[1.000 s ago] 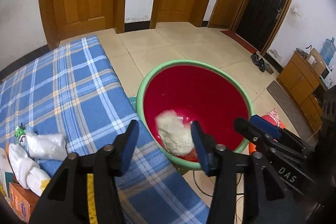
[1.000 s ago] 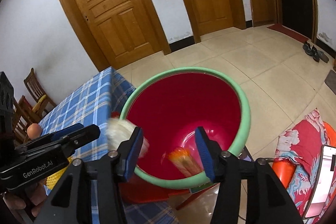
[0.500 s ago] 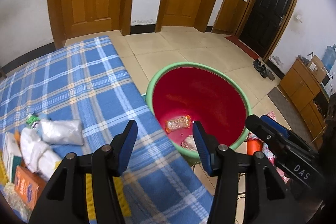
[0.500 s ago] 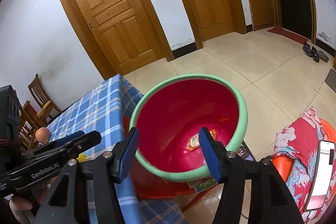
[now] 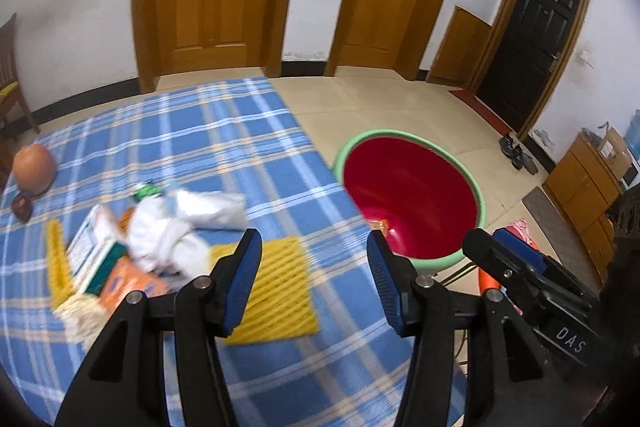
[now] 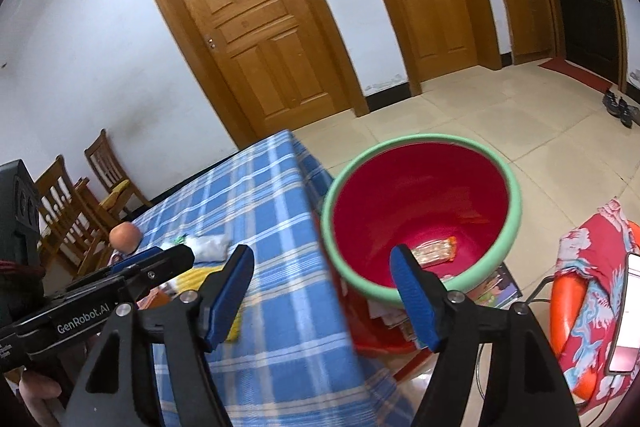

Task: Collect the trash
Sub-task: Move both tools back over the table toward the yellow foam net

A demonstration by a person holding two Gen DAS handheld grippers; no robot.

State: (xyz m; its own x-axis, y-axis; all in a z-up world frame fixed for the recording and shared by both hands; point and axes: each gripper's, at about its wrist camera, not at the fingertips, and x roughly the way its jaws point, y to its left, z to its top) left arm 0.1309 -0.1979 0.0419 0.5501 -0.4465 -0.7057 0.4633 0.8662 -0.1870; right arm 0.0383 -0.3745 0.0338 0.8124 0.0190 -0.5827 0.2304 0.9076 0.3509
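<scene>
While both the left gripper [image 5: 314, 279] and right gripper [image 6: 322, 297] gape empty, only the right wrist view shows the wrapper [image 6: 434, 249] lying whole in the red basin [image 6: 516, 195].

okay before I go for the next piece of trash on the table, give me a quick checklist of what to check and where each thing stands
1. Left gripper open with nothing between its fingers: ok.
2. Right gripper open with nothing between its fingers: ok.
3. Red basin beside the table edge, mouth unobstructed: ok.
4. Orange snack wrapper lying inside the basin: ok.
5. Trash left on the blue plaid tablecloth: not ok; white crumpled bags and a yellow cloth remain.
6. Whether the orange ball counts as trash: cannot tell.
</scene>
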